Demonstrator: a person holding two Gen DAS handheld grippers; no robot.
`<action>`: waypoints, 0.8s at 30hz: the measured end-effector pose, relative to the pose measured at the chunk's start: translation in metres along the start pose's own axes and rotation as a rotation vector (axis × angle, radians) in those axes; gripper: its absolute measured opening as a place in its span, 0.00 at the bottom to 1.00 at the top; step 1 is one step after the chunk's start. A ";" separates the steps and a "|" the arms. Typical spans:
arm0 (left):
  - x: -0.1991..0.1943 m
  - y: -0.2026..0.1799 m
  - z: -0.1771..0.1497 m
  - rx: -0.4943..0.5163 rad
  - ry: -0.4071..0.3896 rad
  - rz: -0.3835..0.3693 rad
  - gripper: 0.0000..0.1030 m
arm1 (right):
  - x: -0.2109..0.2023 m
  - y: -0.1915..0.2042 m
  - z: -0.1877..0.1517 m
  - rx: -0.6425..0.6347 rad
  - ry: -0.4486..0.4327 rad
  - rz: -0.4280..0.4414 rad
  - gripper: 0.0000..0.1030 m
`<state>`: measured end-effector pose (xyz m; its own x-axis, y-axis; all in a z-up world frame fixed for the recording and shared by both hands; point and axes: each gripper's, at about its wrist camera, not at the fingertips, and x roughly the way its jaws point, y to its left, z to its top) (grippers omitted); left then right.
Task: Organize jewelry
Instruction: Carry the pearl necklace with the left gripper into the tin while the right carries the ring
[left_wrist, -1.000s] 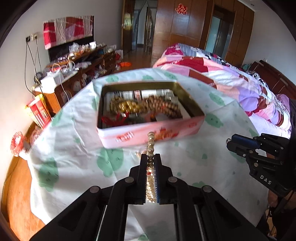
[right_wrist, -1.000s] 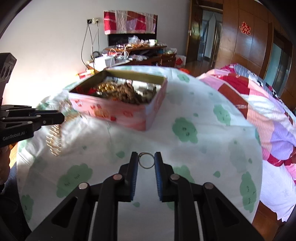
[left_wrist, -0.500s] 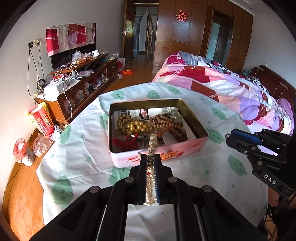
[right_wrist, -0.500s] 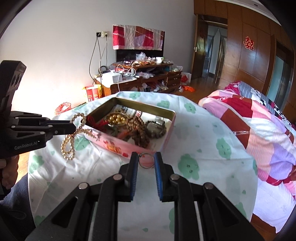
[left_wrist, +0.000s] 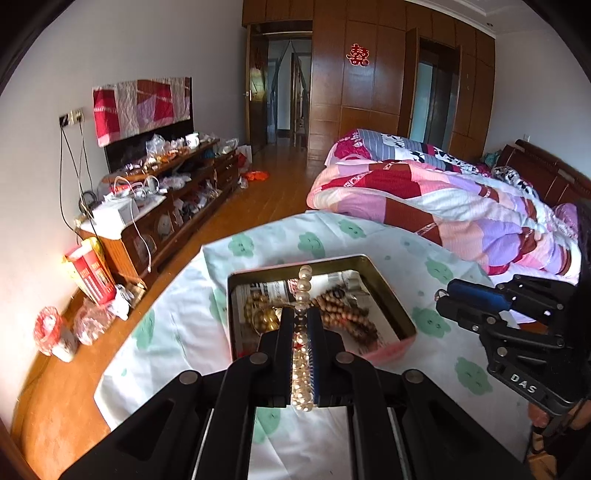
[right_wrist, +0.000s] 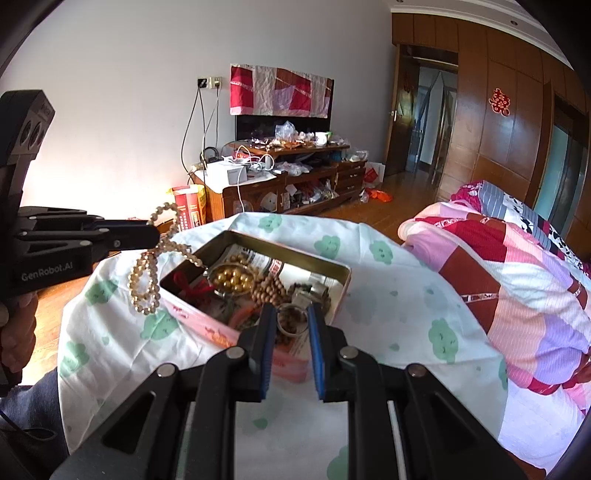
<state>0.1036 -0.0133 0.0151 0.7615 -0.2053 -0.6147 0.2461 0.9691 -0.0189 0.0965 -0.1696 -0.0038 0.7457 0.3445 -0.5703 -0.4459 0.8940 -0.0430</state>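
A pink tin (left_wrist: 389, 301) with a gold rim stands open on the cloth-covered table. It holds gold beads (right_wrist: 231, 280), a brown wooden bead bracelet (right_wrist: 271, 288) and a red knot (right_wrist: 192, 286). My left gripper (left_wrist: 301, 314) is shut on a pearl strand (left_wrist: 306, 280), which hangs in loops (right_wrist: 133, 284) beside the tin's left corner. My right gripper (right_wrist: 291, 314) is shut on a thin metal ring (right_wrist: 291, 333) above the tin's near edge. In the left wrist view the right gripper (left_wrist: 443, 299) hovers to the right of the tin.
The table wears a white cloth (right_wrist: 391, 295) with green prints. A bed with a patchwork quilt (right_wrist: 517, 280) lies close on the right. A cluttered wooden cabinet (right_wrist: 288, 184) stands by the far wall across bare wooden floor. A person's hand (right_wrist: 14, 332) grips the left tool.
Both grippers have risen with their loads, so the tin now sits lower in both views and shows more of its inside. The pearl strand has lifted off the cloth.
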 end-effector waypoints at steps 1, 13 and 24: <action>0.003 0.000 0.001 0.003 -0.001 0.005 0.06 | 0.002 0.000 0.002 -0.001 -0.002 0.001 0.20; 0.033 -0.003 0.005 0.023 0.020 0.024 0.06 | 0.023 -0.004 0.013 0.015 -0.007 0.011 0.20; 0.067 -0.003 -0.005 0.006 0.076 0.006 0.07 | 0.064 -0.006 0.006 0.009 0.055 -0.004 0.20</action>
<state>0.1510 -0.0293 -0.0304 0.7154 -0.1888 -0.6727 0.2455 0.9693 -0.0109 0.1498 -0.1517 -0.0354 0.7189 0.3250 -0.6145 -0.4386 0.8979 -0.0383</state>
